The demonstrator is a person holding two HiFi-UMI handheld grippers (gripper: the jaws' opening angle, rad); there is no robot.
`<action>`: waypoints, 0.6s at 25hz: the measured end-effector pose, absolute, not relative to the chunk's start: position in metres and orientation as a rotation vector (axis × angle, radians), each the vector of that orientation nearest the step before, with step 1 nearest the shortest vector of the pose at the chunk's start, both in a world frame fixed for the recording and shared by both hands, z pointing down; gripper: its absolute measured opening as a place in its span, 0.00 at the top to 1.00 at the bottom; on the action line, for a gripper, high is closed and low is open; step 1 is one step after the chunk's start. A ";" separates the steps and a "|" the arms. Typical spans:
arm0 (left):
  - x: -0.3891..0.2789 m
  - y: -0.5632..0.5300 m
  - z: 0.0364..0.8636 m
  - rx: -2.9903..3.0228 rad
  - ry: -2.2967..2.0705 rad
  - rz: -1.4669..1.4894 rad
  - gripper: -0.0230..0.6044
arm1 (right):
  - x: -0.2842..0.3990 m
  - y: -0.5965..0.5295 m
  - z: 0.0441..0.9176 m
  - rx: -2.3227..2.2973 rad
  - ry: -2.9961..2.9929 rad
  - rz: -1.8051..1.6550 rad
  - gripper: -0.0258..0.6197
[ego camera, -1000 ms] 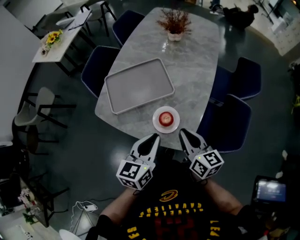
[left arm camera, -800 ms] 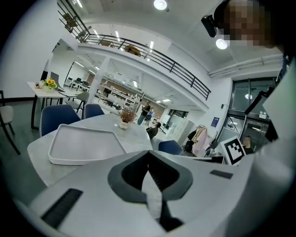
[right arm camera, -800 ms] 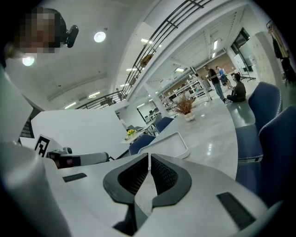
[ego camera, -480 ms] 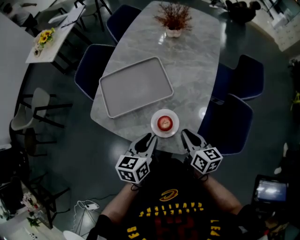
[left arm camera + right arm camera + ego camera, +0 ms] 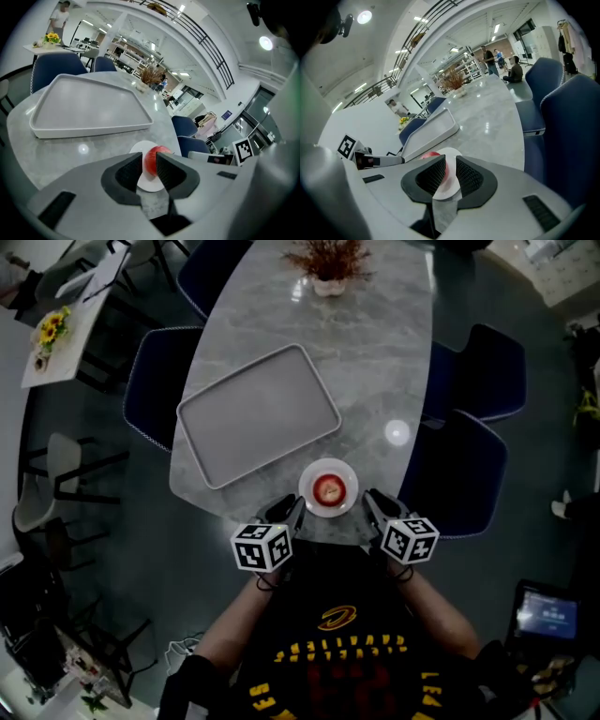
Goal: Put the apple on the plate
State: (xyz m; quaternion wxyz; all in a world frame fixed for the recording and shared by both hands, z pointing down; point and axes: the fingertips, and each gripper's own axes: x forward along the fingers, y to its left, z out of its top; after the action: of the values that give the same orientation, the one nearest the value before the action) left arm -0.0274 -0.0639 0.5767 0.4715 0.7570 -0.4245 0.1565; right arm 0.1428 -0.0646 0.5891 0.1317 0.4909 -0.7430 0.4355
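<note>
Forearms [image 5: 246,617] rise from a black shirt [image 5: 328,662] with yellow print at the bottom of the head view, whose lower part is cut off by the frame, and the hands themselves are hidden behind the marker cubes. The left gripper [image 5: 289,510] and the right gripper [image 5: 376,503] point forward and down at the near end of the table [image 5: 384,362], one on each side of the white plate [image 5: 306,489], close to its rim; whether either touches the rim is hard to make out in the dim light. The left gripper's jaws have just been opening and stand apart with nothing pinched between them; its own view shows the red apple [image 5: 329,488] through the gap, its lower half hidden behind the jaws. The right gripper's jaws are also spread, by a narrow gap, and hold nothing; there most of the apple is covered by one jaw, and only a red sliver and the plate's edge show. The apple sits on the middle of the plate, which rests near the table's near edge. Beyond it, to the left, lies a grey tray [image 5: 258,413], set at a slant. At the table's far end stands a potted plant [image 5: 323,263], its top cut off. Blue chairs [image 5: 464,479] flank the table.
</note>
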 end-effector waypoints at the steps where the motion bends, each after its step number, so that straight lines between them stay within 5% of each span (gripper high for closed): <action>1: -0.028 -0.064 0.584 1.831 -1.021 0.389 0.84 | 0.144 -0.065 0.596 1.430 -2.133 1.280 0.85; 15: -0.015 -0.074 0.656 1.630 -0.885 0.455 0.84 | 0.140 -0.062 0.671 1.381 -1.945 1.473 0.85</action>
State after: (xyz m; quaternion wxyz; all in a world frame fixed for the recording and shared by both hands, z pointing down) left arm -0.0150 -0.0737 0.6559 0.5778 0.6966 -0.3783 0.1944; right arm 0.1401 -0.0623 0.6715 0.1683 0.4856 -0.6838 0.5179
